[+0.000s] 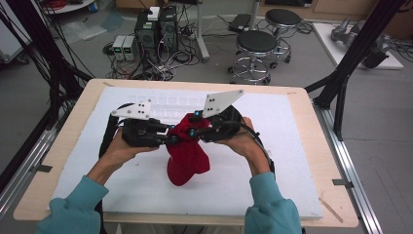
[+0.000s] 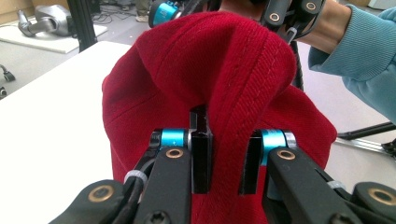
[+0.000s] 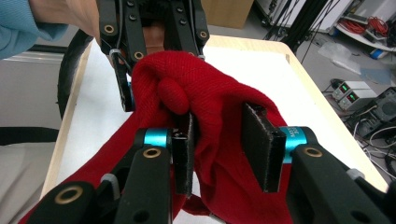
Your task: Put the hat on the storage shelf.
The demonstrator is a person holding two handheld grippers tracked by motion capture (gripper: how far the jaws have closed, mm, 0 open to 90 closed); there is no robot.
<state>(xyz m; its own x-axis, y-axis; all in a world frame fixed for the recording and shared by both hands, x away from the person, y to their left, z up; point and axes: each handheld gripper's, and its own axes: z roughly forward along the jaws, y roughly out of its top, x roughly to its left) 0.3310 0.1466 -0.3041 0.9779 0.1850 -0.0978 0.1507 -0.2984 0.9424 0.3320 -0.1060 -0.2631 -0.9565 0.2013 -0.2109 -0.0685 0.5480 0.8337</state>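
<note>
Nearest to us in the high view are two teal sleeves [image 1: 73, 207], and the person's hands come forward from them over a white mat [image 1: 292, 161] on a pale wooden table [image 1: 319, 146]. Between the hands we see a red knitted hat [image 1: 187, 153]; its lower part rests on the mat near the middle, and its upper part is lifted between the two grippers.

The left gripper [image 1: 170, 140] reaches the hat from the left. In the left gripper view its jaws stand close together with a thick fold of the hat [image 2: 224, 84] pinched between them.

The right gripper [image 1: 194, 130] meets the hat from the right. In the right gripper view its jaws are spread wider, with bunched knit [image 3: 210, 116] between them; we cannot tell whether they really press it. On its blue collar [image 3: 294, 137] there is small writing, too blurred for us to read.

Beyond the table, on the grey floor, stand two black round stools [image 1: 255, 48] and computer towers [image 1: 156, 29] with many cables.
</note>
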